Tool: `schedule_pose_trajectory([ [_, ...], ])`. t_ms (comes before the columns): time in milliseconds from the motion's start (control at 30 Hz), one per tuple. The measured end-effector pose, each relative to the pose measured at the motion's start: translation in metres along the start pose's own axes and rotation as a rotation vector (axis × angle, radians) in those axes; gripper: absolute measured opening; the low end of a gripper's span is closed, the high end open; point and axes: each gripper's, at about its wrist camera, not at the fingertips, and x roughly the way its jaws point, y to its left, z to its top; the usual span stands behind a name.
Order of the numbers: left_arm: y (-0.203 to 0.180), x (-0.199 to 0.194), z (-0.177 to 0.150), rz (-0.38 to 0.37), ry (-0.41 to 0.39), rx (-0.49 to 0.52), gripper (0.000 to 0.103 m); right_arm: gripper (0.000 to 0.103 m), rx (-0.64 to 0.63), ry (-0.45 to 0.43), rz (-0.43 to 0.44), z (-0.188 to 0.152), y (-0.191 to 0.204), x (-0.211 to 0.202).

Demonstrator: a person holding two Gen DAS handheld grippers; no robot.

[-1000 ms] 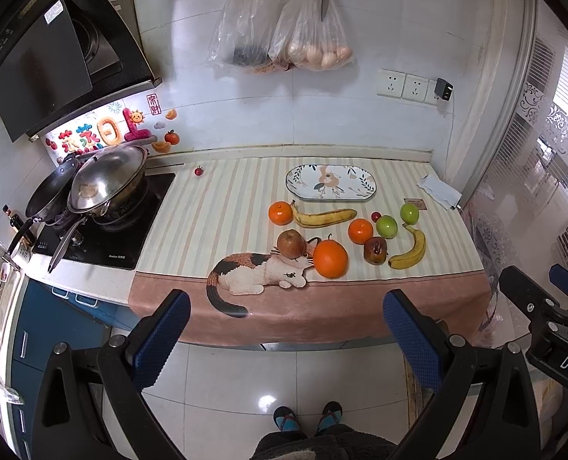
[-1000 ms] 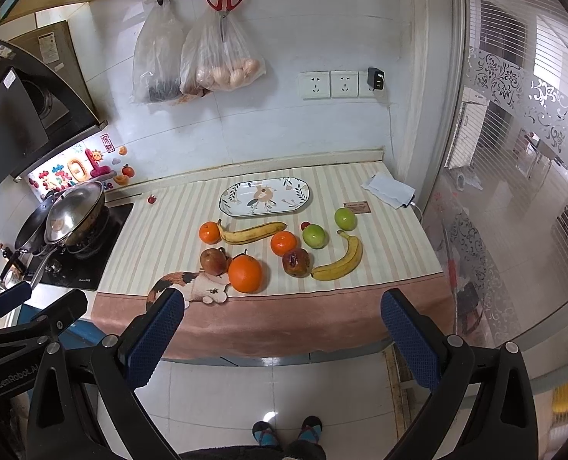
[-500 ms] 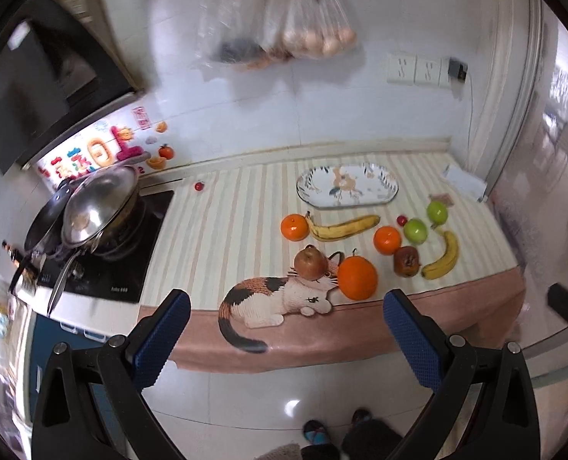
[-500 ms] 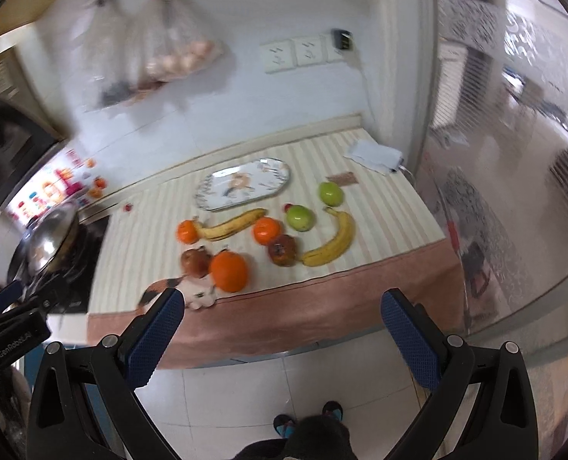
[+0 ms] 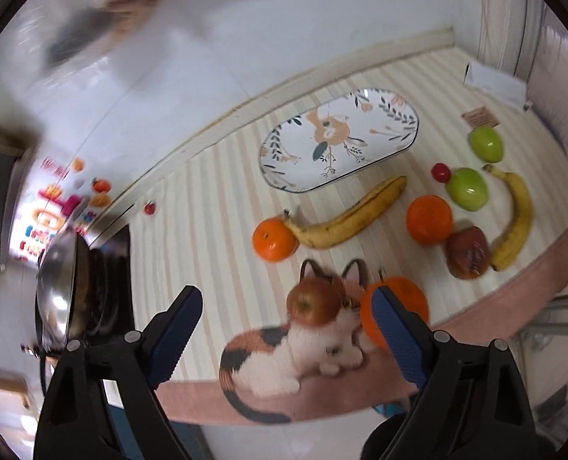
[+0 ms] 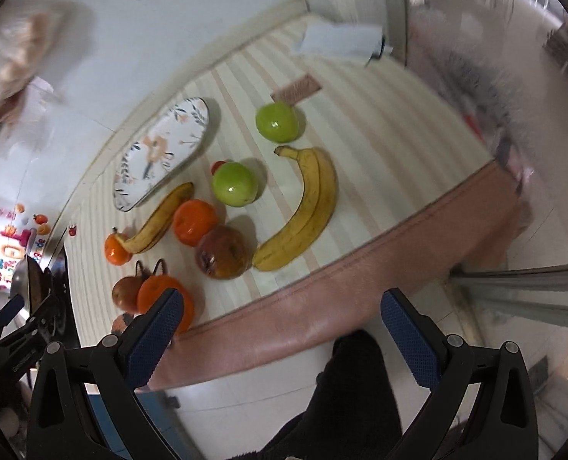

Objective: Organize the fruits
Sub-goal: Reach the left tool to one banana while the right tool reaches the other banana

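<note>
Striped cream-and-beige cloth with a pink border and a printed calico cat covers a kitchen counter against a white tiled wall. On it lie an empty floral oval plate, two bananas, three oranges, two green apples, a reddish apple and a dark, bruised fruit, all grouped near the front edge. A wok sits on the hob at the far left, and bare cloth lies between it and the fruit. Wall stickers carry writing too blurred to read. The left gripper hangs released above the cat print, its jaws having just been closing with nothing pinched. The right gripper is spread wide over the counter edge, empty.
</note>
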Motion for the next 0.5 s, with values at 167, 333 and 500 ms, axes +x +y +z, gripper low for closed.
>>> schedule_pose_trajectory([
  [167, -0.021, 0.056, 0.048, -0.015, 0.073, 0.119, 0.090, 0.103, 0.053, 0.077, -0.014, 0.037, -0.010, 0.051],
  [333, -0.046, 0.105, 0.077, -0.030, 0.144, 0.272, 0.086, 0.103, 0.060, 0.131, -0.057, 0.060, -0.015, 0.090],
  [500, -0.071, 0.146, 0.090, -0.046, 0.214, 0.432, 0.086, 0.103, 0.113, 0.175, -0.065, 0.070, -0.023, 0.116],
])
